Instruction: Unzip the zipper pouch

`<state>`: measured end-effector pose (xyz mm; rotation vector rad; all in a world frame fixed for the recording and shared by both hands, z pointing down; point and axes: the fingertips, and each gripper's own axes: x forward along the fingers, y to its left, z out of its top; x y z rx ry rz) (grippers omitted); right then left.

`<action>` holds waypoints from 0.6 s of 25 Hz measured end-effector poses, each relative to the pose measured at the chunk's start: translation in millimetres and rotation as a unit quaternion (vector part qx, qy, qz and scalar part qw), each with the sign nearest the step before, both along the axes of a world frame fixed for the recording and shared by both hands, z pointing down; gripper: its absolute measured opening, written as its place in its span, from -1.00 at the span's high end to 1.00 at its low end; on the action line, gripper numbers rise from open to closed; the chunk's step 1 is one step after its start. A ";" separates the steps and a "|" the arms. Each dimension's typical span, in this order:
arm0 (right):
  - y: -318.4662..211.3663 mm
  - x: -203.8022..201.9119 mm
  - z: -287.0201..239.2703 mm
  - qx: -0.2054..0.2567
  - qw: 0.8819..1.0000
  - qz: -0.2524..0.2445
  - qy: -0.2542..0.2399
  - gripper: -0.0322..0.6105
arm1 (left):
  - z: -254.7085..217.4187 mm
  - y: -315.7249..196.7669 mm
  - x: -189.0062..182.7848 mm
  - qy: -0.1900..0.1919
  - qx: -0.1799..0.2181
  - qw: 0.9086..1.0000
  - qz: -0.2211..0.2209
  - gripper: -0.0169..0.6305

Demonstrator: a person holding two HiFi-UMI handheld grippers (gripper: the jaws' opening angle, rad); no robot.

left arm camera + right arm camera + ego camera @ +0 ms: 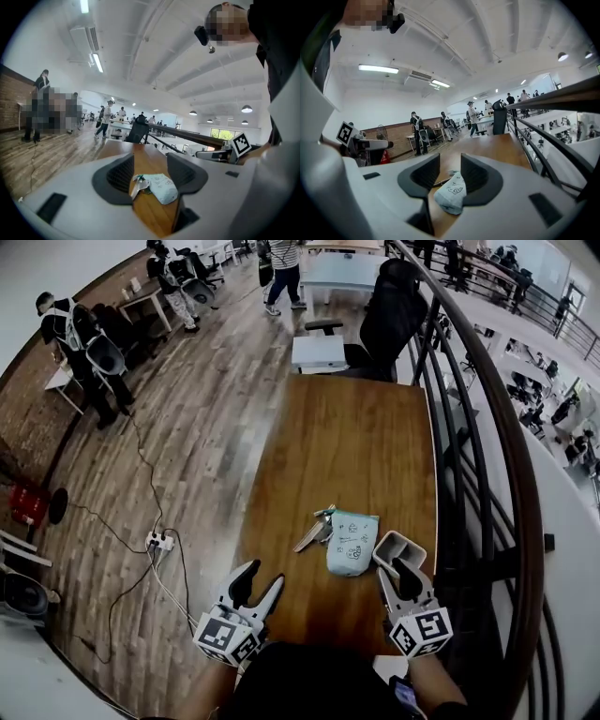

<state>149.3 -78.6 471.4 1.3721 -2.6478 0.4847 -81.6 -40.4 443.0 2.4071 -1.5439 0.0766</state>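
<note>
1. Head view: the pouch (352, 542) lies flat on the bench (347, 446), toward its near right corner. A bunch of keys (313, 532) touches the pouch's left end.
   - The left claw (262, 579) is spread wide and empty. It hovers by the near edge, apart from the pouch.
   - The right claw (400, 554) is partly spread and pinches nothing. Its tip is just beside the pouch's right end.
   - Nothing pins the pouch down. A pull on the zipper would likely drag the whole pouch over the smooth wood instead of opening it.

2. Left gripper view: the left claw (151, 168) has its jaws far apart. The pouch (161, 187) and the keys (138, 185) show ahead through the gap, not yet reached.
   - The keys sit on the side this claw comes from, so it could close on loose metal rather than cloth. The keys would then swing or slip, and the pouch would turn.
   - I cannot make out the zipper pull here, so aiming for it is a guess.

3. Right gripper view: the right claw (450, 176) leaves a narrower gap. One end of the pouch (451, 194) shows in it, with the pads not pressing.
   - Coming in low, the claw may shove the soft end away before it closes.
   - Pinching across both sides of the zipper line would hold it shut.
</note>
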 end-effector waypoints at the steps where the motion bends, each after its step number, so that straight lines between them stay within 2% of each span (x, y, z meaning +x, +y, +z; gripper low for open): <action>1: 0.5 -1.2 4.8 -0.006 1.000 0.000 0.001 0.49 | 6.6 -2.3 5.1 0.003 -0.013 1.000 0.011 0.24; 5: 4.9 -7.8 28.5 -0.032 0.999 0.002 0.016 0.50 | 37.1 -11.2 21.8 0.003 -0.051 0.997 0.057 0.24; 8: 7.6 -23.7 44.8 -0.053 0.998 -0.016 0.040 0.50 | 50.1 -25.3 26.9 0.002 -0.071 0.994 0.082 0.24; 12: 9.3 -41.5 75.6 -0.090 0.988 -0.065 0.105 0.39 | 50.5 -36.6 36.3 0.016 -0.080 0.992 0.098 0.24; 15: 7.9 -56.8 98.4 -0.099 0.975 -0.107 0.170 0.31 | 53.2 -34.6 29.9 0.017 -0.089 0.991 0.099 0.24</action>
